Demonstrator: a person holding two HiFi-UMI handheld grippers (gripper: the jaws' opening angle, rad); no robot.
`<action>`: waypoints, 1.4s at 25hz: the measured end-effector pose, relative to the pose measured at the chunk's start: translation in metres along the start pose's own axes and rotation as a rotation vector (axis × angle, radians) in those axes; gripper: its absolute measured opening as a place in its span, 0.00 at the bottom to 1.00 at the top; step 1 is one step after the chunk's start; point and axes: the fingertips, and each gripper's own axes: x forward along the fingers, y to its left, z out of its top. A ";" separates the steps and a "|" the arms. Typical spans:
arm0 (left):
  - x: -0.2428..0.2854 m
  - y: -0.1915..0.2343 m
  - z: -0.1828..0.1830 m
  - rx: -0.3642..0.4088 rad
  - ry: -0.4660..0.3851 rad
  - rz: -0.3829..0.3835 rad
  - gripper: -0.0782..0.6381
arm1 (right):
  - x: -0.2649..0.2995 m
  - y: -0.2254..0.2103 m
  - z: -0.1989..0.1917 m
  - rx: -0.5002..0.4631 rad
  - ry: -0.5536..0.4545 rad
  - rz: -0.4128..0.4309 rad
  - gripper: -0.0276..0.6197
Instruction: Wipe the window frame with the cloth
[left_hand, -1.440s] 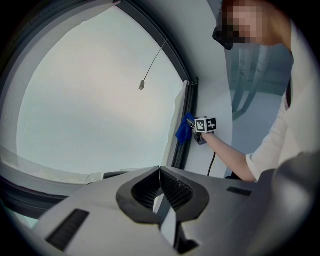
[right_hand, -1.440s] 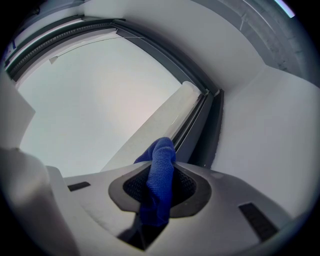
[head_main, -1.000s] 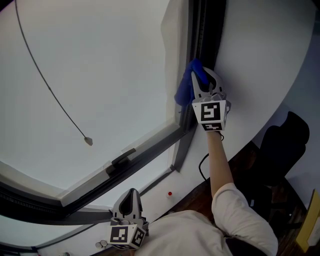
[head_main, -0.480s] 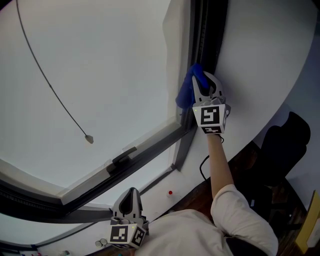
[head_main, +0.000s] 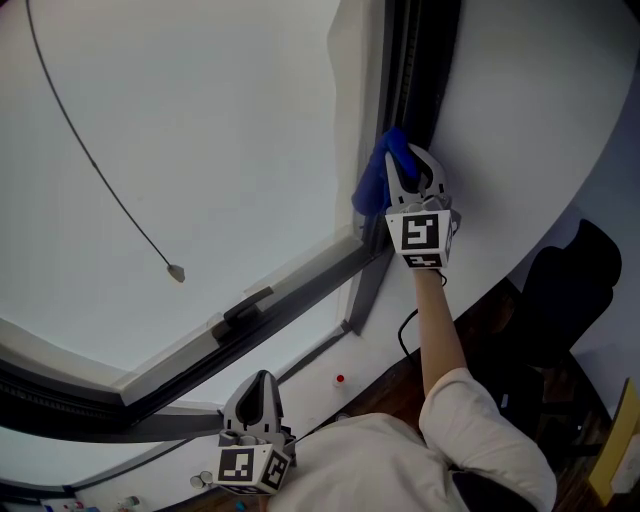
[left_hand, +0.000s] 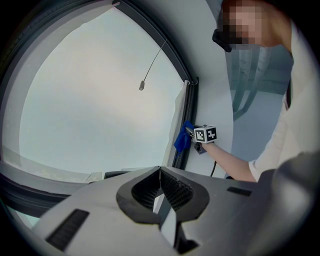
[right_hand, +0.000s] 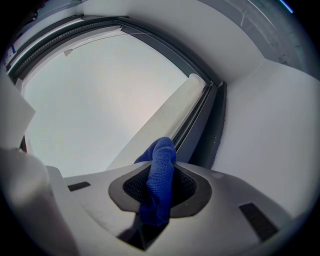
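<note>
Wiping under way, mid-stroke by the look of it.

- Right hand-held gripper (head_main: 403, 163): jaws clamped on a folded blue cloth (head_main: 371, 186). In the right gripper view the cloth (right_hand: 158, 184) stands bunched between the jaws, with its top fold poking out past them.
- The cloth is pressed against the dark upright member of the window frame (head_main: 408, 70) at the right side of the pane, somewhat above the lower right corner. A loose tail hangs off to the left over the pale inner strip.
- Left hand-held gripper (head_main: 261, 387): jaws together with nothing between them, held low and near the body, well apart from the work. It takes no part at present.
- Lower sloping rail (head_main: 290, 295) with its handle (head_main: 245, 312): no cloth near it.

Judgement on progress: no wet mark or dust line shows on the frame, so I cannot tell which stretches are already done. The upright's long upper run, the corner and the whole lower rail may well remain. I'd put it at an early-to-middle stage, nowhere near finished.
</note>
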 end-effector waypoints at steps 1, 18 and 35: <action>0.000 0.000 0.001 0.001 -0.001 0.001 0.12 | 0.000 0.000 -0.001 0.011 -0.004 0.003 0.17; 0.000 0.003 0.001 -0.002 0.001 -0.002 0.12 | -0.008 0.019 -0.024 0.032 0.027 0.031 0.17; -0.004 0.007 0.001 -0.004 -0.001 0.008 0.12 | -0.018 0.041 -0.053 0.045 0.076 0.046 0.17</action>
